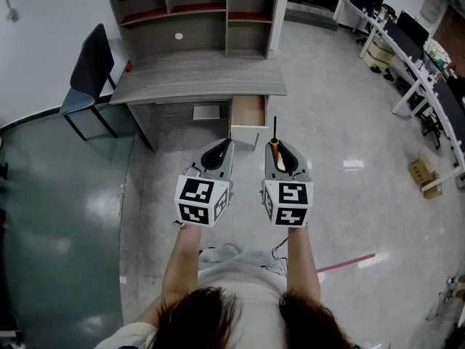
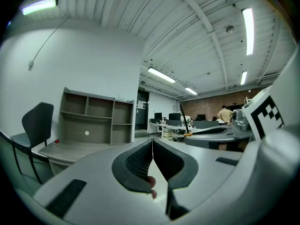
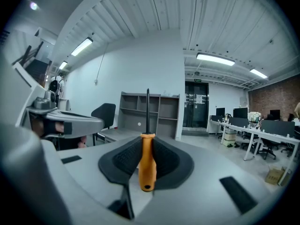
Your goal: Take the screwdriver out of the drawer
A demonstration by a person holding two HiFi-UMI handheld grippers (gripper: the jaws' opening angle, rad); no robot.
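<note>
Already clear of the furniture, the tool is shown held up over a pale polished floor (image 1: 341, 137), well apart from the grey desk (image 1: 196, 75) and its shelf unit (image 1: 192, 9). A dark chair (image 1: 91, 67) is parked beside the desk. Under the desktop the drawer (image 1: 248, 111) is seen pulled out, and nothing can be made out inside it. In front of the person, the left gripper (image 2: 152, 146) is pictured with its jaws pressed together on nothing. Next to it, the right gripper (image 3: 146, 149) is clamped on the orange handle of the screwdriver (image 3: 146, 161), whose dark shaft is pointed up and away toward the desk.

The task is judged all but done, and the main risk is thought to lie in the grip. The round handle is pinched along a narrow line between the ribbed pads (image 3: 124, 161), with its butt left hanging out below. It could be twisted or slid loose by a quick swing of the wrist and dropped to the hard floor. The bare tip could be jabbed into something if the gripper were carried forward carelessly. The open drawer could be knocked by a passing leg.
</note>
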